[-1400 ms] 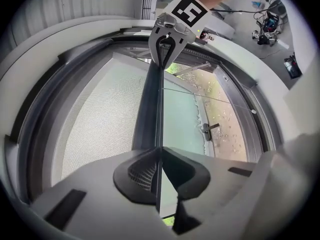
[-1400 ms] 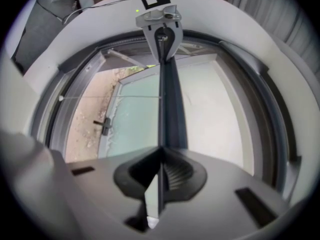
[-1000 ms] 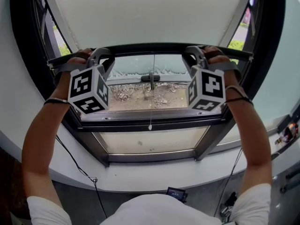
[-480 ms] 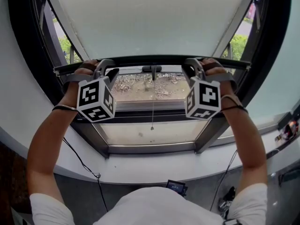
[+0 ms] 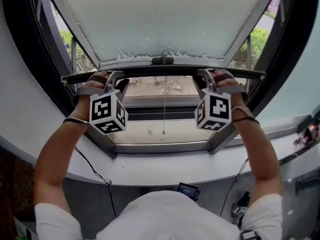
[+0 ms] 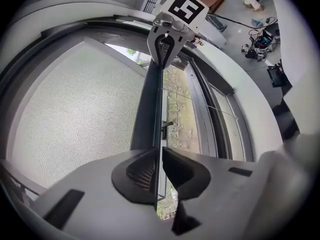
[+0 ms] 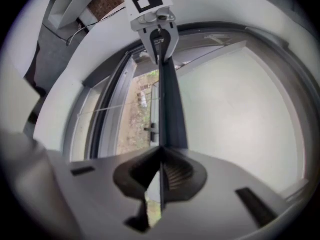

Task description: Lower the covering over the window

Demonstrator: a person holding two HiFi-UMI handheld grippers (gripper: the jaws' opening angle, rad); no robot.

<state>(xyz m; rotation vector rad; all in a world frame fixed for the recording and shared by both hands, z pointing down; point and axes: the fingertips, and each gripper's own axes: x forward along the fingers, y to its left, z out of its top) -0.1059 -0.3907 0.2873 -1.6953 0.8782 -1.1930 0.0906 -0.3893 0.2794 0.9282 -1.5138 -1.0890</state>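
Dry debris (image 5: 173,86) litters the outer ledge (image 5: 142,89) beyond the white sill (image 5: 150,168)

The left hand-held gripper (image 5: 116,77) and right hand-held gripper (image 5: 202,76) have pulled the bar (image 5: 160,71) and screen (image 5: 160,19) further down.

White sill (image 5: 150,171), dark window frame (image 5: 25,59), daylit green shrubs (image 5: 67,38) outside

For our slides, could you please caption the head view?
The left gripper and right gripper clamp the bottom bar of the screen, partway down the window.
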